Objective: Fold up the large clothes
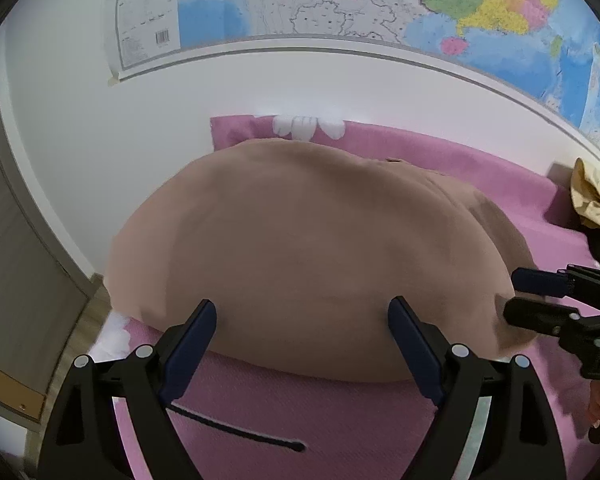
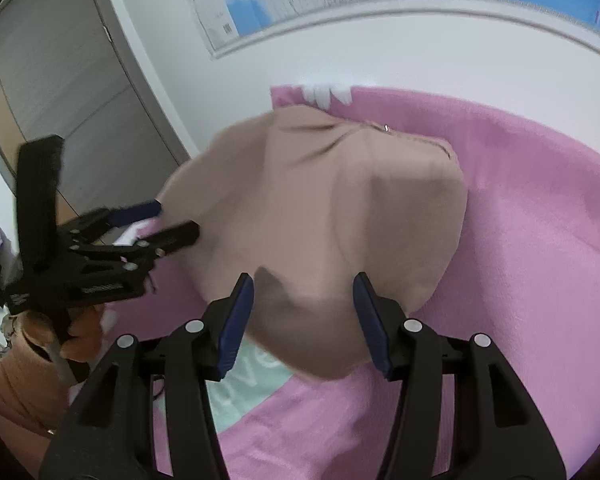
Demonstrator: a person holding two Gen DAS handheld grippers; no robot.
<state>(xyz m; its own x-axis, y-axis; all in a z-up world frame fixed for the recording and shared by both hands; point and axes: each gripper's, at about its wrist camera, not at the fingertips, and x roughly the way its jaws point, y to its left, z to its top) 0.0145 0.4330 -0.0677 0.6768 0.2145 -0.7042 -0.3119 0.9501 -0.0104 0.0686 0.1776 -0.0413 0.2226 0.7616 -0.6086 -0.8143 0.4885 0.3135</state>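
My left claw and right claw hover open and empty over the tan garment, already folded into a compact stack on the pink bed; little seems left beyond tidying.

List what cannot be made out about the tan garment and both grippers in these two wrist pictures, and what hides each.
- Tan garment, left wrist view: its underside and lower layers, hidden by its own top fold.
- Right gripper, right wrist view: contact with cloth unclear, motion blur.
- Left gripper: jaws wide open, fingertip contact unclear.
- Map: text too small.
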